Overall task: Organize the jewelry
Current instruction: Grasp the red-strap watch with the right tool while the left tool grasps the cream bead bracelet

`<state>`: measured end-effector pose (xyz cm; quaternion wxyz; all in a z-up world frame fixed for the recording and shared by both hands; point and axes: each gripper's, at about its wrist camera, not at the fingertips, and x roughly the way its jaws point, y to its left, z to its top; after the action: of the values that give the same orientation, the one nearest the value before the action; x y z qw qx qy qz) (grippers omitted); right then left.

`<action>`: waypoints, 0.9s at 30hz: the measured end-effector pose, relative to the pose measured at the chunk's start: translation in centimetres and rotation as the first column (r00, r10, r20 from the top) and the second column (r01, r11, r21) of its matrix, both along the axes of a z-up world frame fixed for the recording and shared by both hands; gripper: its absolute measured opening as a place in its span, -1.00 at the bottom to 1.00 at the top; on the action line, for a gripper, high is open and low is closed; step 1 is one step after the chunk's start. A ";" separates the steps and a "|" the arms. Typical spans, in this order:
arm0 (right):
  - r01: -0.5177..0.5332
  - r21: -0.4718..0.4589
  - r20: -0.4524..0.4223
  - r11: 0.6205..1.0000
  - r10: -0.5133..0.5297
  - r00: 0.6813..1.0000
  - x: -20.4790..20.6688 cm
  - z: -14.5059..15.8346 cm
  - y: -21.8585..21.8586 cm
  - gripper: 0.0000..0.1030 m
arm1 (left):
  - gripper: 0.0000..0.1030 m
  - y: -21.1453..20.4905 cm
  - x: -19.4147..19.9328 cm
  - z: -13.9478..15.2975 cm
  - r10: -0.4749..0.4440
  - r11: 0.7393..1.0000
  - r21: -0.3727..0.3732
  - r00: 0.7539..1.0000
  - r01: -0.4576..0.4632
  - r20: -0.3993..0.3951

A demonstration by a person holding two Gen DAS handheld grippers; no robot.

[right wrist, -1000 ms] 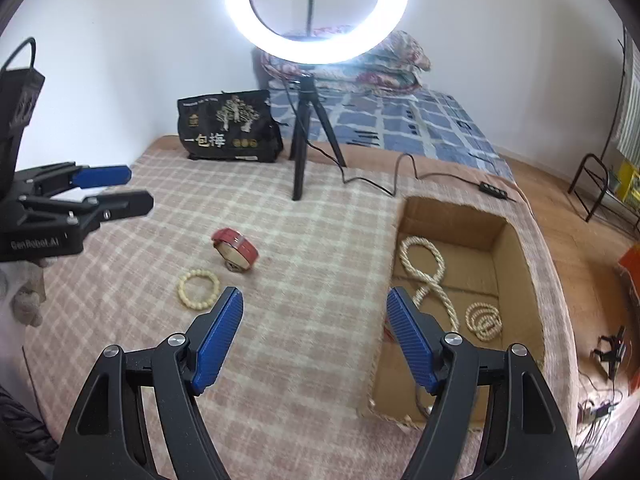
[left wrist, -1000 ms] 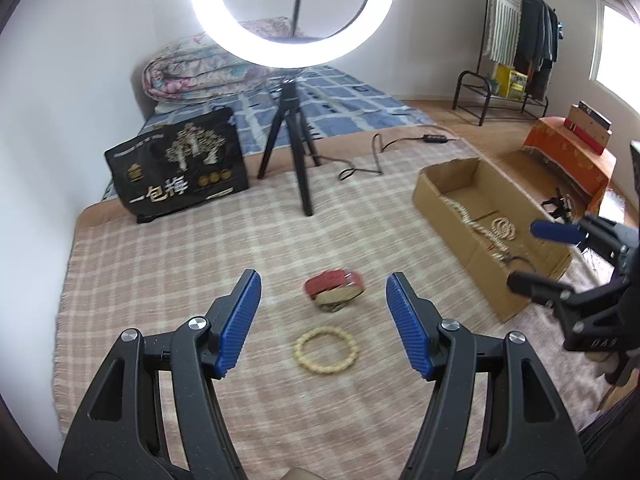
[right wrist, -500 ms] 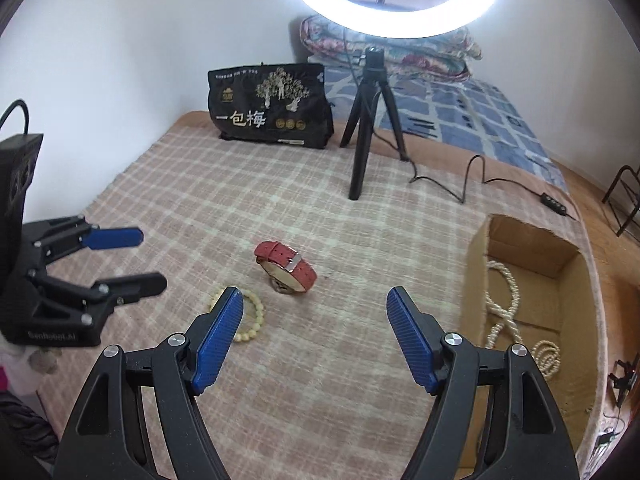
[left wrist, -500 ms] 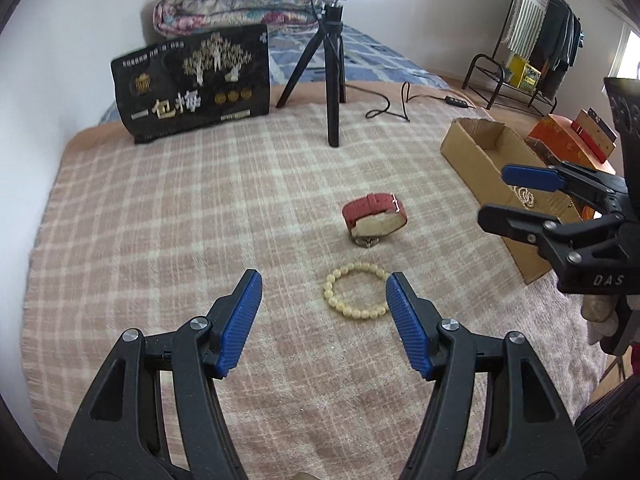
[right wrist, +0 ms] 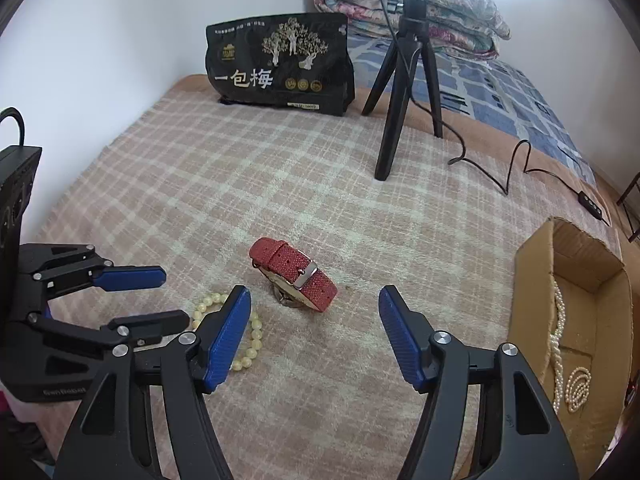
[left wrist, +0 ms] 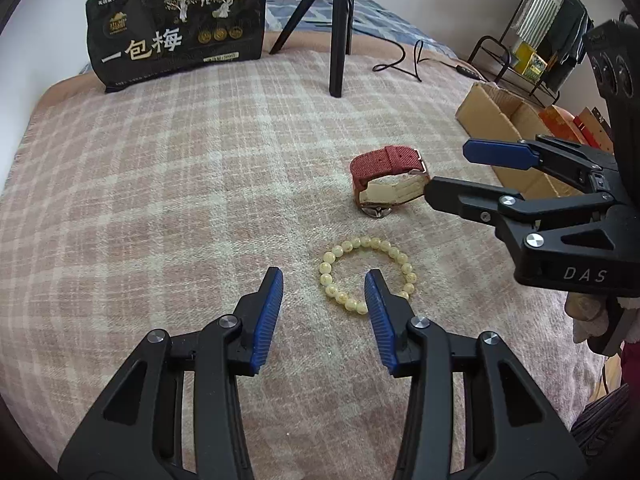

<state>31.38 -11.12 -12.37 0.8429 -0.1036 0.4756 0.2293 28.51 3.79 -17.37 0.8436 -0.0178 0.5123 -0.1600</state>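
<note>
On the plaid blanket [left wrist: 168, 184]: 1 bead bracelet [left wrist: 366, 274], 1 red watch [left wrist: 386, 180] just beyond it, apart, both mid-blanket toward its right edge. 1 cardboard box [right wrist: 576, 280] at that right edge. Left gripper [left wrist: 324, 286] jaws closing, nothing clamped; bracelet's near left arc sits between the tips. Right gripper [right wrist: 314, 306] jaws closing, apart, empty, watch just ahead. Only the right wrist view shows inside the box: pearl strands [right wrist: 560, 344]. Only the left shows the bracelet whole.
</note>
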 end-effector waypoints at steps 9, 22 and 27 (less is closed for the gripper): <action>-0.007 -0.030 -0.020 1.000 0.006 1.000 1.4 -1.9 0.7 0.10 | -0.31 -1.1 1.2 -2.1 -0.013 0.999 0.031 0.999 0.014 -0.032; 0.012 -0.028 -0.033 1.000 -0.013 0.999 2.5 -3.0 0.7 -0.34 | -0.58 -1.8 1.7 -2.8 -0.020 0.998 0.064 1.000 0.020 0.009; 0.024 -0.004 -0.051 1.000 -0.024 0.998 2.8 -3.1 0.4 -0.65 | -0.83 -2.3 1.8 -2.9 -0.025 0.997 0.076 0.999 0.023 0.026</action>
<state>34.14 -10.76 -15.52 0.8331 -0.0933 0.4984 0.2211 30.34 1.52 -20.27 0.8485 0.0225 0.5068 -0.1508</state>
